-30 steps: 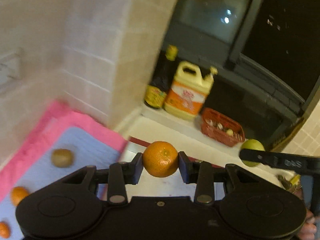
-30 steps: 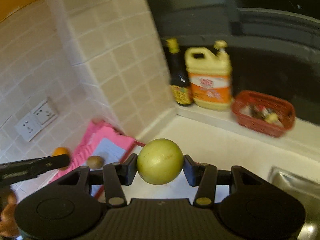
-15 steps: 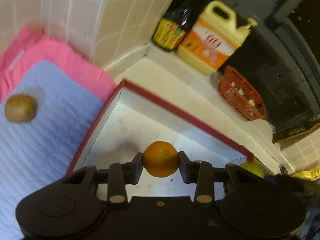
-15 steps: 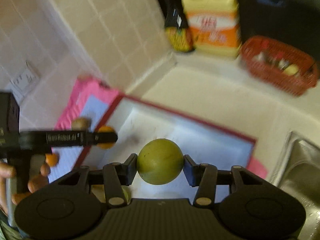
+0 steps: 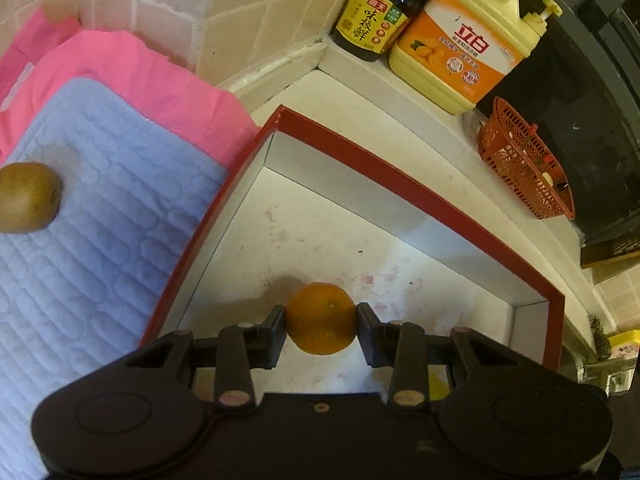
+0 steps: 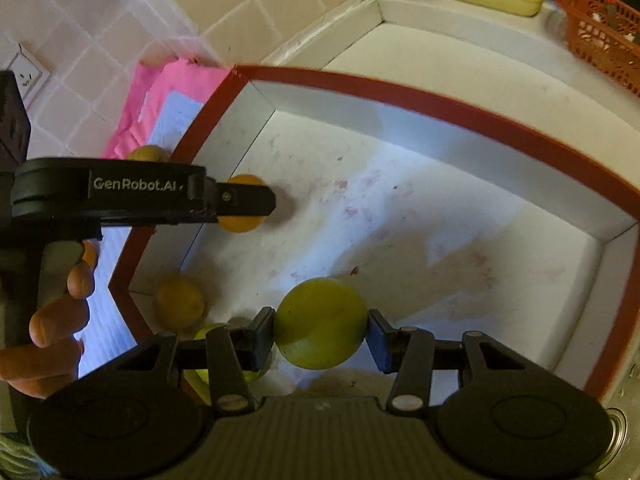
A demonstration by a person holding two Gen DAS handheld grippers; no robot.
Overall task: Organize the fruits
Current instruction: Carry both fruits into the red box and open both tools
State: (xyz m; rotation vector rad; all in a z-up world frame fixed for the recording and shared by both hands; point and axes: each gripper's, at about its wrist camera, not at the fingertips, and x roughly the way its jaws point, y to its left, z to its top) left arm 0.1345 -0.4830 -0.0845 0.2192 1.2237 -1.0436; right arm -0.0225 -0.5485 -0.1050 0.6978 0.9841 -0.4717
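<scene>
My left gripper (image 5: 321, 320) is shut on a small orange (image 5: 321, 319), held low over the white floor of a red-rimmed box (image 5: 420, 196). In the right wrist view that left gripper (image 6: 256, 200) reaches in from the left with the orange (image 6: 240, 226) showing behind its finger. My right gripper (image 6: 321, 326) is shut on a round green fruit (image 6: 321, 322) above the near part of the red-rimmed box (image 6: 400, 94). A yellow-orange fruit (image 6: 180, 306) lies in the box's near left corner, and a green fruit (image 6: 208, 334) is half hidden behind my right gripper's left finger.
A brown kiwi (image 5: 28, 197) lies on a blue quilted mat (image 5: 100, 220) over pink cloth (image 5: 132, 76), left of the box. A soy sauce bottle (image 5: 376, 12), a yellow detergent jug (image 5: 464, 44) and an orange basket (image 5: 524, 164) stand on the ledge behind. A sink edge (image 6: 618, 420) sits at the right.
Both grippers have come down and tilted toward the box, each keeping its fruit. The box now fills both views, and the window and wall have slid out of sight.
</scene>
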